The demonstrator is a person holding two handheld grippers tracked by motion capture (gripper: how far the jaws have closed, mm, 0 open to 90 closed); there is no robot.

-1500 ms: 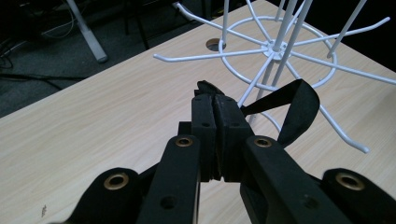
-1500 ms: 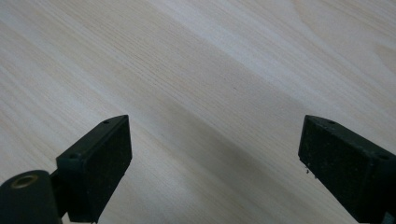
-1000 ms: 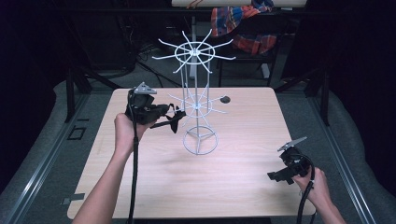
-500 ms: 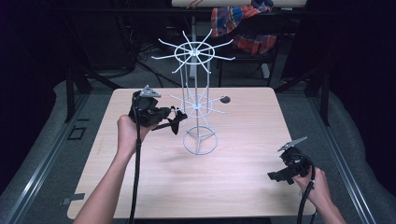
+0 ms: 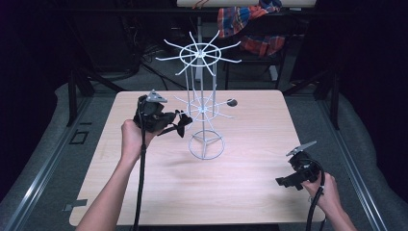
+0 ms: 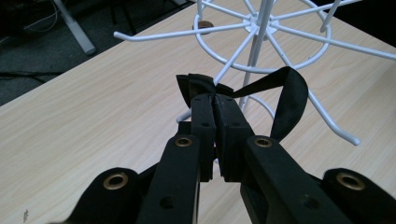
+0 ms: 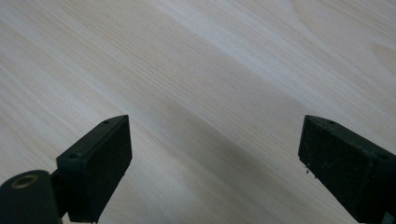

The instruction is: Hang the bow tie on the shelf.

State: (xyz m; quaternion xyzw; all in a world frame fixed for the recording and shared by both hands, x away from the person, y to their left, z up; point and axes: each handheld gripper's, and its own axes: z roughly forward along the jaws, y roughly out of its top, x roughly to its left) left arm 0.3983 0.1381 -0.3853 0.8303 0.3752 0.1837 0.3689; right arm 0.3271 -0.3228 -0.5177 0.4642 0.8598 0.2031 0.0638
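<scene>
the pale wood-grain table (image 5: 240, 192) carries everything, and i keep my work toward its middle so both arms can reach. standing near the centre is the white wire display rack with two tiers of spoked hooks (image 5: 202, 103), its ring base flat on the wood; that is the nearest thing to a container here, and from what i can see its hooks are bare, with nothing hanging on them yet.

my left gripper (image 5: 169, 121) is at about 9 o'clock from the rack's pole, raised off the table and pointed toward the lower tier. its jaws are clenched on a black fabric bow tie with a looped strap (image 6: 205, 86). i pinch it at the knot so the strap (image 6: 289, 95) hangs free as an open loop; in the left gripper view that loop sits just beside a lower hook, though i cannot tell whether it touches the wire. my guess is the loop is meant to go over one of those hooks.

my right gripper (image 5: 291, 180) waits at about 4 o'clock from the rack, well apart from it, low over bare wood. its jaws are spread wide and hold nothing.

a small dark round object (image 5: 231, 102) lies on the table at about 1 o'clock from the rack's base; too small to identify.
</scene>
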